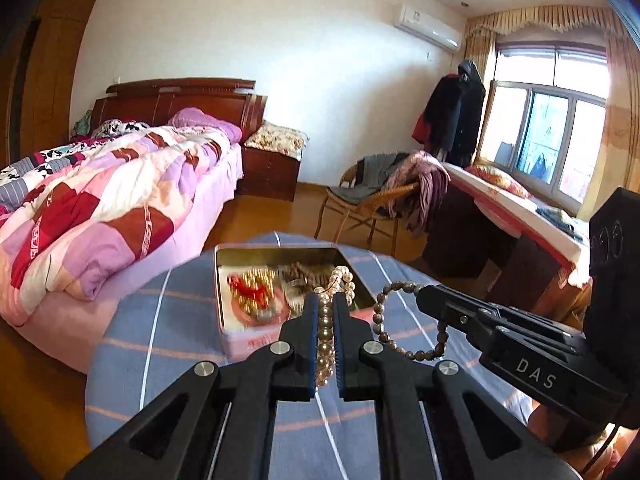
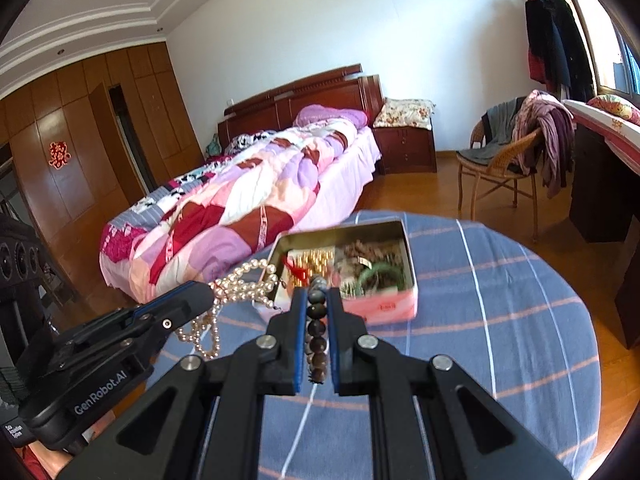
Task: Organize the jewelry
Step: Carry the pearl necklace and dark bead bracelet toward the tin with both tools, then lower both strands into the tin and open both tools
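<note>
We've got the pearl strand (image 1: 326,320) pinched between the left claw (image 1: 324,300), its beads running down the gap between the two fingers and looping out past the tips toward the tin. Over on the right, the dark bead bracelet (image 2: 317,320) sits clamped in the right claw (image 2: 318,294), and from the left wrist view we see its loop hanging free in the air beside the pearls. Both pieces are up off the bench (image 2: 500,300), just in front of the open metal tin (image 1: 280,250). Inside the tin we can make out gold beads with a red tassel (image 1: 248,290), a brownish beaded heap (image 1: 304,274), and, from the right wrist view, a green bangle (image 2: 378,274). Both claws are squeezed together on their strands, pads pressing the beads.
</note>
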Motion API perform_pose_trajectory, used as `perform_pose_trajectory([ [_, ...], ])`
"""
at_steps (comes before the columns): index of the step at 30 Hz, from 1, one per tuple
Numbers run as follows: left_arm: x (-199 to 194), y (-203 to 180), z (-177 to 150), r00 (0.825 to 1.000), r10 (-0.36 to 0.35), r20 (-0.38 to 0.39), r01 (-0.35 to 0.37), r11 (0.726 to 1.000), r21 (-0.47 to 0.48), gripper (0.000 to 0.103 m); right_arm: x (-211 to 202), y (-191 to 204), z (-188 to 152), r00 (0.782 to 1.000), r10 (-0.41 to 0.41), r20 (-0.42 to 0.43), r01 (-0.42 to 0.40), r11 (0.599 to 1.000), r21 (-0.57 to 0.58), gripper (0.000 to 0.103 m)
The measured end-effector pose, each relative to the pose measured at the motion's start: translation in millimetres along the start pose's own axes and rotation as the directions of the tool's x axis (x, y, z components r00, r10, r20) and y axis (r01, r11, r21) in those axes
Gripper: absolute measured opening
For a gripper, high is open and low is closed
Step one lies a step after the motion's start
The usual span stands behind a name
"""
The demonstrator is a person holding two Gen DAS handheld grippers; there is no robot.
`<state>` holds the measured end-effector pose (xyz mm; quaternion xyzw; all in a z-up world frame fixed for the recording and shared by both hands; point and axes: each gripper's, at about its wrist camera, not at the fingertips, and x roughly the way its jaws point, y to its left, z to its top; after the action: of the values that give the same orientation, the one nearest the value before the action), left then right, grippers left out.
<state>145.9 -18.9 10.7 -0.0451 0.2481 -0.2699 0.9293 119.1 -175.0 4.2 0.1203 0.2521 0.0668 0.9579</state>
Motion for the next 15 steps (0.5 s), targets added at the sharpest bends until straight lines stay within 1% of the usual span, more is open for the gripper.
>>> perform_pose_trajectory([
  [3,14.3,5.9,11.9,1.0,0.015,0.021,-0.014,1.0,-0.025,0.006,11.1,-2.1,14.4,1.0,0.004,0.027,-0.005,1.0,0.012,0.013],
  [6,33.2,13.9,18.6,1.0,0.022,0.021,-0.021,0.998,-0.053,0.006,25.3,-7.4,24.5,0.999,0.005,0.035,-0.006,0.999,0.032,0.013],
  [12,78.9,22.6,25.4,0.999,0.046,0.003,-0.046,0.997,-0.068,0.006,58.8,-21.5,37.0,0.999,-0.006,0.035,0.004,0.998,0.068,0.013],
  [15,101.2,26.7,25.0,0.998,0.062,-0.016,-0.063,0.996,-0.064,0.006,77.9,-33.6,38.9,1.0,0.001,0.017,-0.003,0.994,0.11,0.013],
])
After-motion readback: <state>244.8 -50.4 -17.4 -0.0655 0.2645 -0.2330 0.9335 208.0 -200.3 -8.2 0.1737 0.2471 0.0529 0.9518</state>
